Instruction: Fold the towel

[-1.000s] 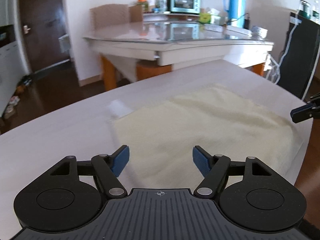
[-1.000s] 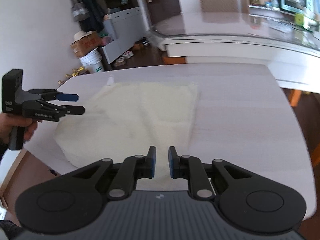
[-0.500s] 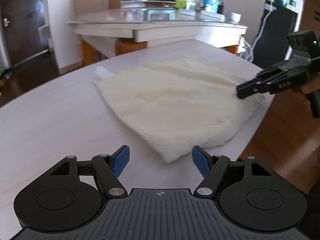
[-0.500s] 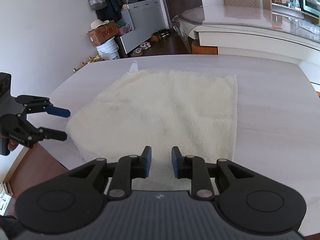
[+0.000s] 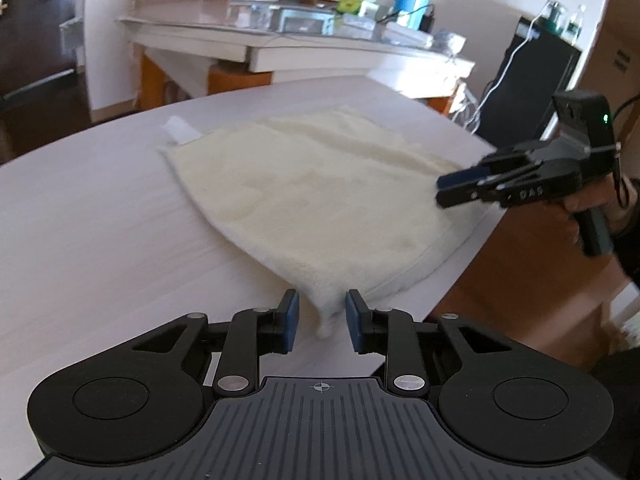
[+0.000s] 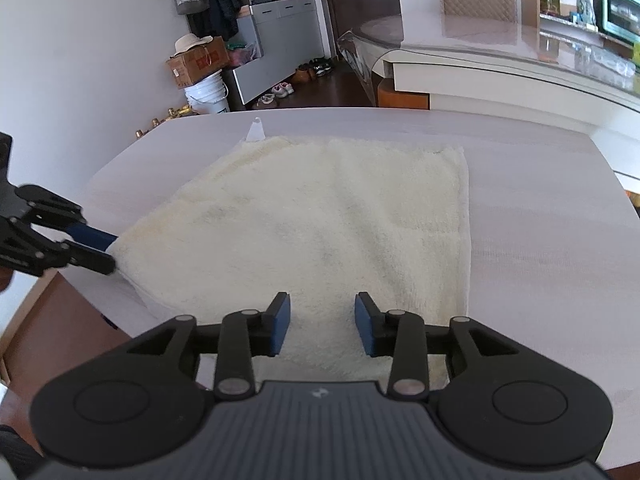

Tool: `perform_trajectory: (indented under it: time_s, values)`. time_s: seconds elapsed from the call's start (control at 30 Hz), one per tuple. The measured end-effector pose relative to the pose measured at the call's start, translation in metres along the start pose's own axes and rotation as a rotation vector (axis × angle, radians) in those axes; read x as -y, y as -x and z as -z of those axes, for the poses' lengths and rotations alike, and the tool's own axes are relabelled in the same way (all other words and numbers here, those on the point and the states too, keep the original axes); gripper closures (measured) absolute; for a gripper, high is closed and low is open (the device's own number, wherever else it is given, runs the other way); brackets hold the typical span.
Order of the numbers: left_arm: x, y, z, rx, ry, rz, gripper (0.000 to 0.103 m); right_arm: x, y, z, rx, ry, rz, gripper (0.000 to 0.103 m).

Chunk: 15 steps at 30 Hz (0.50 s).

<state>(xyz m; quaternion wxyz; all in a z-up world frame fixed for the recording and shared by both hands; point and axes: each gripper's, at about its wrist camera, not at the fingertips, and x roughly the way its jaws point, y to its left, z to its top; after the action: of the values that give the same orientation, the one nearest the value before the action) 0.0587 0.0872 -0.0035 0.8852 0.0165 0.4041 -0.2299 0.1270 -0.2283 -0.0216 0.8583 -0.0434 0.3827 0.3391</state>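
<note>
A cream towel [image 5: 320, 200] lies flat on the pale wooden table [image 5: 100, 220], with a white label at its far corner. My left gripper [image 5: 322, 322] is open, and its blue pads stand either side of the towel's near corner, which is slightly raised. In the right wrist view the towel [image 6: 320, 220] spreads ahead; my right gripper [image 6: 323, 330] is open over the towel's near edge. The left gripper [image 6: 108, 250] shows at the towel's left corner there. The right gripper [image 5: 456, 190] shows at the towel's right side in the left wrist view.
The table's edge [image 5: 460, 272] runs close along the towel's right side, with the floor below. A second table [image 5: 300, 48] with a microwave and a blue jug stands behind. A black appliance [image 5: 528, 92] stands at the right. A bucket and boxes [image 6: 200, 76] stand by the wall.
My left gripper has moved in to the towel's near corner and narrowed around it. My right gripper has opened wider and moved forward over the towel's edge.
</note>
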Motion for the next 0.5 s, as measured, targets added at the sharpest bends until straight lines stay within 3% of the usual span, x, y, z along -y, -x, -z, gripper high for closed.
perform_trajectory:
  time_s: [0.07,0.23,0.3,0.5]
  values:
    - [-0.002,0.006,0.002,0.007,0.007,-0.021,0.054,0.001,0.002,0.001,0.01,0.0,0.007,0.063]
    - [-0.001,0.012,-0.006,0.089,0.036,-0.091,0.054,0.014,0.028,0.011,0.078,-0.007,0.06,0.063]
    - [0.007,0.004,-0.014,0.104,0.0,-0.106,0.054,0.021,0.038,0.017,0.083,-0.018,0.09,0.063]
    - [0.027,-0.031,-0.017,-0.008,-0.16,-0.191,0.053,0.041,0.06,0.038,0.06,-0.075,0.127,0.063]
